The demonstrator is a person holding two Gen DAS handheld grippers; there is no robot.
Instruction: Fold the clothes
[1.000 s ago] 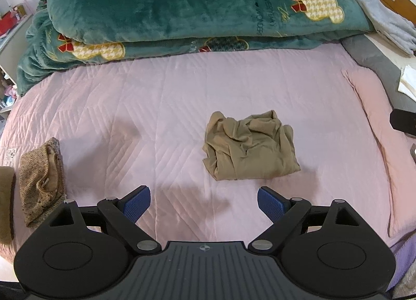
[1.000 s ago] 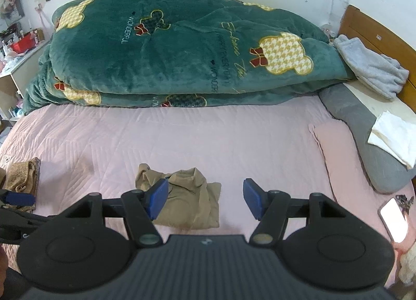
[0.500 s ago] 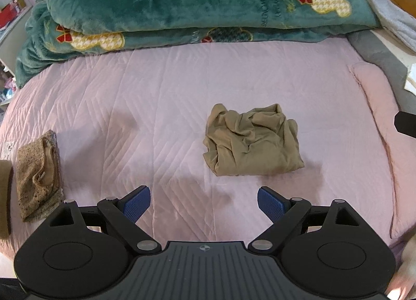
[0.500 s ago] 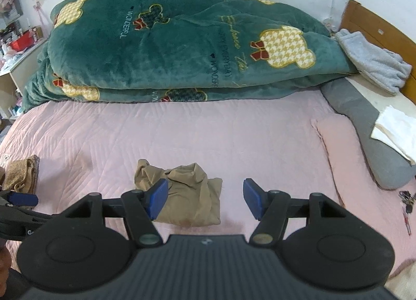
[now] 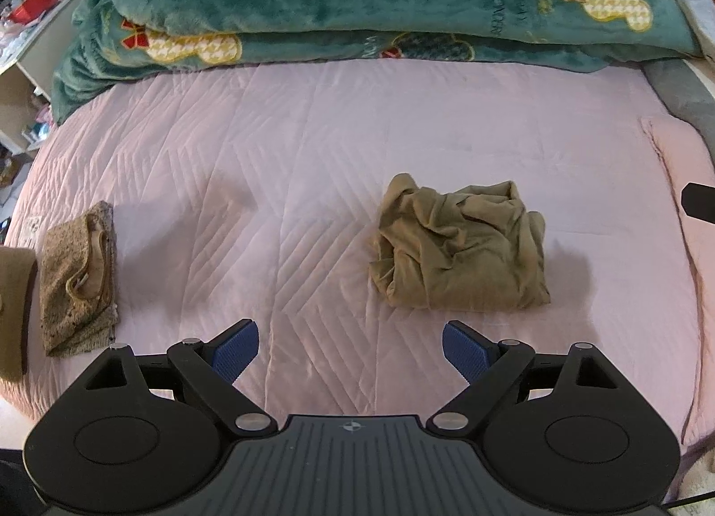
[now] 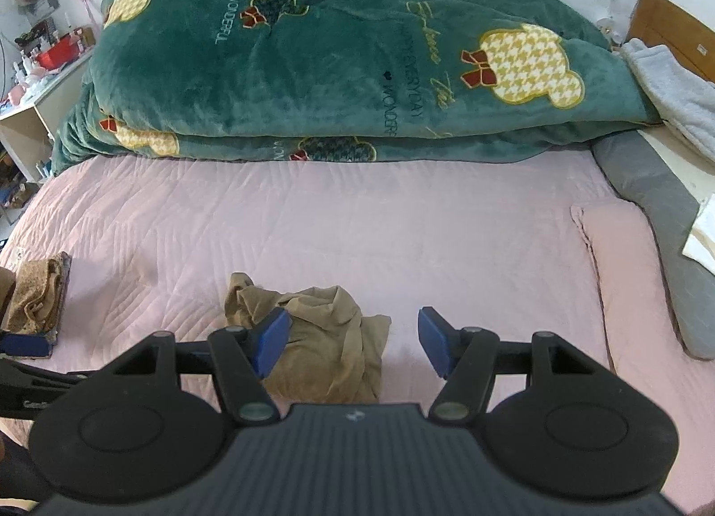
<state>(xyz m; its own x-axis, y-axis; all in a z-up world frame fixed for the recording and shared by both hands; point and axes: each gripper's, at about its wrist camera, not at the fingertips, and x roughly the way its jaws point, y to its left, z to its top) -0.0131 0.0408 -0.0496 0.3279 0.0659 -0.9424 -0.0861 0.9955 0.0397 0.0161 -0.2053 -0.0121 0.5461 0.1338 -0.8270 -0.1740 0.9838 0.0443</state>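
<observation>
Crumpled tan knit garment (image 5: 460, 250) lies ahead-right of the spread, empty left gripper (image 5: 351, 348); right gripper (image 6: 353, 339), likewise released, hovers nearer.

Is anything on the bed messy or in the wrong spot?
Yes. The tan garment lies crumpled in a wrinkly heap in the middle of the pink bedspread, not folded. The brown knit piece at the left edge looks neatly folded. Both grippers are open and holding nothing.
</observation>
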